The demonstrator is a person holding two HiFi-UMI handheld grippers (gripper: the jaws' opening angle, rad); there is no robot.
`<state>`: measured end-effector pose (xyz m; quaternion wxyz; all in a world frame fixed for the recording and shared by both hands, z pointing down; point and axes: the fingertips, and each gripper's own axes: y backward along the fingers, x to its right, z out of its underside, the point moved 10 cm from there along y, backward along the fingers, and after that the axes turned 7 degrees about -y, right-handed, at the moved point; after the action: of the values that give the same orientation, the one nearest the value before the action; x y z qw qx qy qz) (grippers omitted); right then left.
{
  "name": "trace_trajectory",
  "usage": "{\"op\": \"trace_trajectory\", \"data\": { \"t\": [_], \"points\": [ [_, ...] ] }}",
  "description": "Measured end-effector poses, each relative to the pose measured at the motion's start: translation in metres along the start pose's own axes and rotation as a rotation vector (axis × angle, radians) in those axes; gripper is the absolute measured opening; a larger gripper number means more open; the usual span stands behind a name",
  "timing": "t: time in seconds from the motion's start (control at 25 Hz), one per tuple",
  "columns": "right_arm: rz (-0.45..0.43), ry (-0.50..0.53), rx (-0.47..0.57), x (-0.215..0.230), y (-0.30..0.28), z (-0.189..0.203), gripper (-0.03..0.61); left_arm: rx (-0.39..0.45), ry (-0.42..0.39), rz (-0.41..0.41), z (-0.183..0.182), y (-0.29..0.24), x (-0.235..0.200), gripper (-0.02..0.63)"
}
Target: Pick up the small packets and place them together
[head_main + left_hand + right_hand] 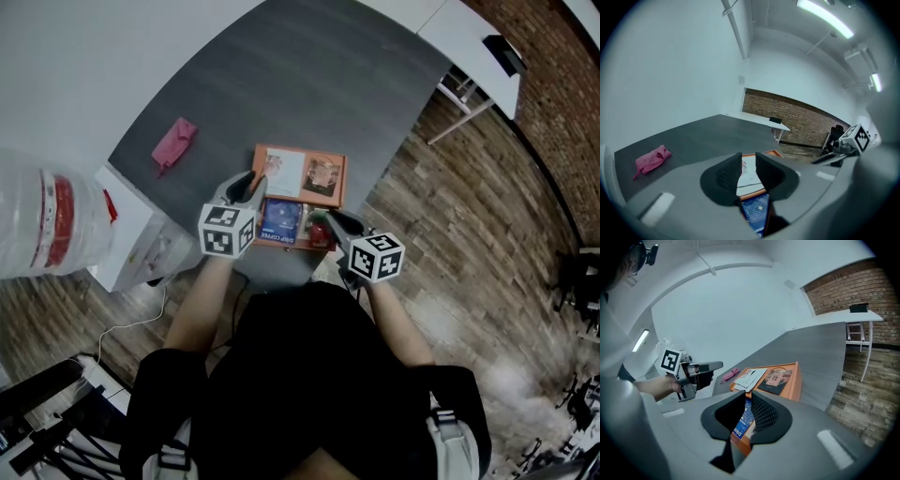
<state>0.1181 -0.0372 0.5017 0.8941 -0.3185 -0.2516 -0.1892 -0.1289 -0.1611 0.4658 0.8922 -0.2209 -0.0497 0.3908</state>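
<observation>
1. Left gripper [251,180] [748,164]: jaws a narrow slit apart with nothing between the pads. It sits over the near left corner of the flat orange tray [339,184] [774,153] [799,385].
2. Right gripper [328,220] [746,404]: jaws also only a slit apart. The pads do not appear to press on anything, so it reads as empty.
3. Small blue rectangular packet printed "DRIP COFFEE" [281,221] [757,211] [740,425]: lies flat between the two grippers, visible through both slits, with an orange strip on its far and near sides.
4. Small red item [319,231], just beside the right gripper tip: too hidden to identify.
5. On the tray beyond, a white printed packet [284,172] [750,176] [749,378] and a dark packet with a round design [322,175] [777,378] lie flat, side by side.
6. The tray rests on a dark grey table [281,84].
7. Crumpled pink cloth [174,142] [651,159] [730,375]: on the table, well apart from the tray, on the left gripper's side.
</observation>
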Motion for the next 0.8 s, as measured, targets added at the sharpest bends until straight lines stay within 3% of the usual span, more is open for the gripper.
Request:
{"op": "trace_trajectory", "data": {
  "t": [0.16,0.36,0.56,0.8],
  "points": [
    [0.020,-0.011,0.015,0.004,0.004,0.000,0.041,-0.019,-0.019,0.096,0.011,0.002,0.031,0.060],
    [0.037,-0.024,0.032,0.009,0.010,0.002,0.038,-0.144,-0.055,0.255,0.035,-0.010,0.063,0.059],
    [0.050,-0.040,0.040,0.014,0.019,0.007,0.038,-0.315,-0.265,0.439,0.050,-0.031,0.093,0.067],
    [0.068,-0.069,0.055,0.020,0.029,0.014,0.038,-0.434,-0.401,0.592,0.058,-0.062,0.112,0.110]
  ]
}}
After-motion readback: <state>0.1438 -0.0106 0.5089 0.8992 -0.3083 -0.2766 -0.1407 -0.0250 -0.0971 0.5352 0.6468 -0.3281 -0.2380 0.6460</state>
